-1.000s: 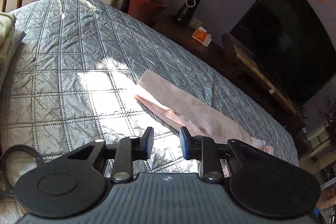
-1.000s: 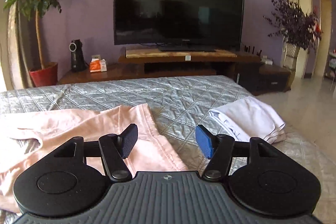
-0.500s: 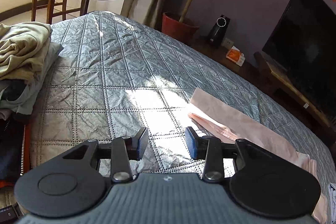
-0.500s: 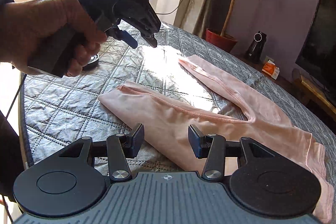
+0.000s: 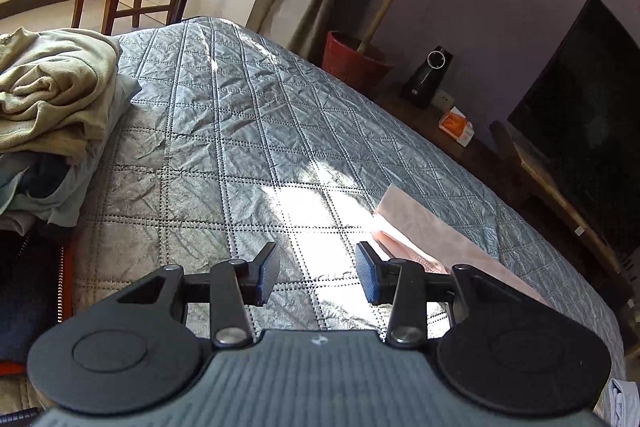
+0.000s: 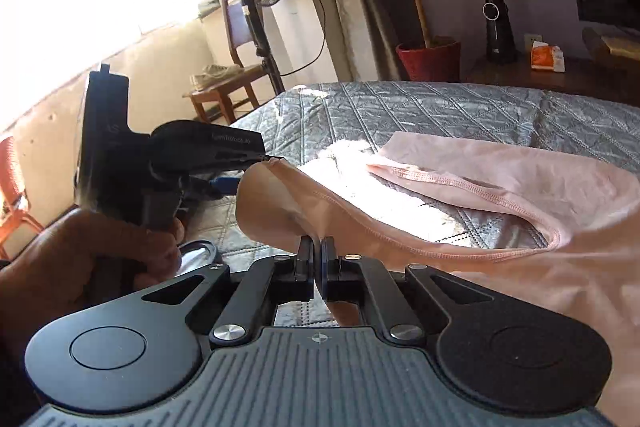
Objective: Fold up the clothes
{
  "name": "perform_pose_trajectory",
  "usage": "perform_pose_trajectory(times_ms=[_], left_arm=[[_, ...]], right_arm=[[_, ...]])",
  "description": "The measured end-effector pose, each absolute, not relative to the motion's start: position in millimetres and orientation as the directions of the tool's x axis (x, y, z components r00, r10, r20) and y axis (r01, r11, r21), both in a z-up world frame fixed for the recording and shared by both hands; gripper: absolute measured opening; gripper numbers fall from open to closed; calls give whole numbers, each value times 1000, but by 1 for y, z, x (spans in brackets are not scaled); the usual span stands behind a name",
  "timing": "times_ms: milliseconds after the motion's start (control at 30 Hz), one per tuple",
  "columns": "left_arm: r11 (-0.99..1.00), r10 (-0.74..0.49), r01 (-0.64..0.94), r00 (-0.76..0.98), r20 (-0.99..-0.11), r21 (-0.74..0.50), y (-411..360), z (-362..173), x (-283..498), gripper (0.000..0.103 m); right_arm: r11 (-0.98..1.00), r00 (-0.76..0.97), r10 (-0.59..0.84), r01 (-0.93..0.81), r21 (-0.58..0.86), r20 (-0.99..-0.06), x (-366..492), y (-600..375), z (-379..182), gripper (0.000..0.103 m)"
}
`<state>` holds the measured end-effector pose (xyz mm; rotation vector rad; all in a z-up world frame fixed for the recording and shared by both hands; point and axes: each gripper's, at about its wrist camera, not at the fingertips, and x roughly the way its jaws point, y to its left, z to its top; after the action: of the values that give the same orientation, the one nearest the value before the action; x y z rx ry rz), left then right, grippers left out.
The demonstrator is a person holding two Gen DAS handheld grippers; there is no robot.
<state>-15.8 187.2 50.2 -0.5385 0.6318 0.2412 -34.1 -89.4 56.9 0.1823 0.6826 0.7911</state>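
Pink, thin stretch-fabric garment [image 6: 500, 187] on grey quilted bedspread [image 6: 400, 107]; long axis runs ten to four o'clock in the right wrist view. Right gripper [image 6: 317, 259] clamped on its near hem, lifted. Left gripper [image 5: 316, 273] at nine o'clock, empty jaws opening (nearer the free end).

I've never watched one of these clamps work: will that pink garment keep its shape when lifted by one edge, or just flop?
Probably flop. The pink garment already curls and sags where the right gripper pinches its edge, so it looks thin and limp. It seems light too: one small pinch raises a whole fold. The rest would likely trail across the quilted bedspread rather than lift together.
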Motion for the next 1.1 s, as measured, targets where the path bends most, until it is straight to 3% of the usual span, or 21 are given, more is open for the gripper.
perform_pose_trajectory(times_ms=[67,100,133,200,267,300,367,467,533,667,833,900,967,1100], left_arm=[[829,60,-382,787,-614,-408,190,51,-17,38],[828,61,-383,787,-614,-409,190,51,-18,38],[828,59,-383,786,-615,-410,190,51,-17,38],[829,54,-380,785,-617,-410,190,50,-17,38],[829,53,-379,786,-616,-412,189,51,-15,38],[827,53,-379,787,-614,-414,189,51,-15,38],[824,54,-380,790,-611,-419,188,52,-15,39],[827,56,-378,791,-609,-415,187,53,-16,39],[827,57,-380,791,-610,-414,187,53,-16,39],[821,63,-389,788,-612,-417,190,53,-15,39],[830,55,-376,791,-610,-412,187,53,-13,39],[833,57,-374,791,-609,-407,186,53,-13,40],[829,58,-379,790,-611,-411,188,52,-13,40],[823,56,-384,788,-613,-419,190,51,-14,40]], right_arm=[[735,527,673,-554,391,-519,-22,-96,55,13],[823,604,560,-484,297,-567,-19,-98,51,31],[890,665,442,-407,203,-602,-16,-100,48,41],[948,714,294,-301,100,-636,-16,-109,45,41],[943,738,323,-306,133,-592,-34,-117,49,41],[941,749,330,-313,131,-575,-45,-118,50,46],[929,758,323,-368,39,-567,-65,-105,47,51],[855,725,343,-505,-122,-597,-81,-64,39,45],[835,695,369,-540,-108,-618,-70,-47,37,37],[868,685,347,-493,-57,-640,-38,-33,39,37],[854,650,306,-511,-101,-695,-16,-21,25,35],[863,654,298,-497,-97,-695,-14,-21,23,27],[881,644,324,-473,-27,-693,-9,-28,24,3],[884,655,339,-468,-10,-675,-13,-32,32,1]])
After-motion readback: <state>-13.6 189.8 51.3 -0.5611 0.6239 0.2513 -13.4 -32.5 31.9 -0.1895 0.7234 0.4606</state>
